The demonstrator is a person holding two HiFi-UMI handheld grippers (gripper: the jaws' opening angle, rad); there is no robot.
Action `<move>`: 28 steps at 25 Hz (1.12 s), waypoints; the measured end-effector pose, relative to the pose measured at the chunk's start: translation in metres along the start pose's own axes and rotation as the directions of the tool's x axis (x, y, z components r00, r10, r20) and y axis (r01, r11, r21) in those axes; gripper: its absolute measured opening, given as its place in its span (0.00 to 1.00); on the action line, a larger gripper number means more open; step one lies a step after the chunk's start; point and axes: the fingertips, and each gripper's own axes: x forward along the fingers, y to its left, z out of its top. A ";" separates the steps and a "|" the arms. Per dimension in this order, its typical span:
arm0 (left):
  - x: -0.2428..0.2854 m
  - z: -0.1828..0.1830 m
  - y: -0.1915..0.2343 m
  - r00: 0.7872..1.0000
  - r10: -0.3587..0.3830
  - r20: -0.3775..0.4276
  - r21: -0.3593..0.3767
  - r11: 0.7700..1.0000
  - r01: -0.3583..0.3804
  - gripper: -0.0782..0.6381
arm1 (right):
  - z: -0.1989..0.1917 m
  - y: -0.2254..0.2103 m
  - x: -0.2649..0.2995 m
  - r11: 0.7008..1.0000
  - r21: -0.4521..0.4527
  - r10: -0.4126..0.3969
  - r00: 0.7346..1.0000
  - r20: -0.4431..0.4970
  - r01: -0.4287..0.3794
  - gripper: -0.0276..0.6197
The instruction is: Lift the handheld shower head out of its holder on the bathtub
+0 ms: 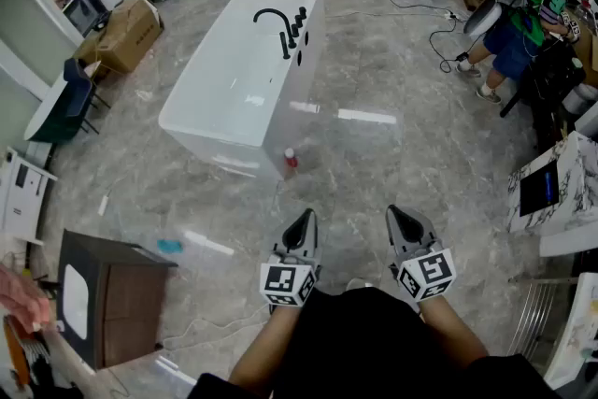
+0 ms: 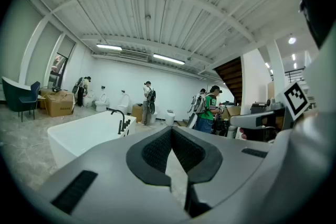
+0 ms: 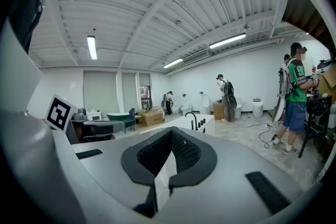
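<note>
Marble floor [image 1: 374, 173] between bathtub [image 1: 285, 121] and left gripper [image 1: 306, 221]

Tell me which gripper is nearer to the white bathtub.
Left. The left gripper faces the near corner of the bathtub, apart from it; the right gripper is farther off, to the right.

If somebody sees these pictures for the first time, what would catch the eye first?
The white bathtub in the middle of the marble floor, with black fittings on its far right rim. Nearer the camera, the left gripper and right gripper are shut and empty, short of the tub.
</note>
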 end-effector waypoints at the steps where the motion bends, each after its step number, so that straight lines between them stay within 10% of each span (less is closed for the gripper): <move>1: 0.000 -0.001 -0.002 1.000 -0.002 -0.001 0.001 1.000 0.002 0.11 | -0.001 -0.001 -0.001 1.000 -0.002 -0.004 1.000 -0.003 0.004 0.03; 28: -0.023 -0.003 -0.001 0.999 -0.018 0.037 -0.043 0.999 0.020 0.16 | -0.017 -0.014 -0.016 1.000 0.026 -0.006 0.999 -0.044 0.007 0.10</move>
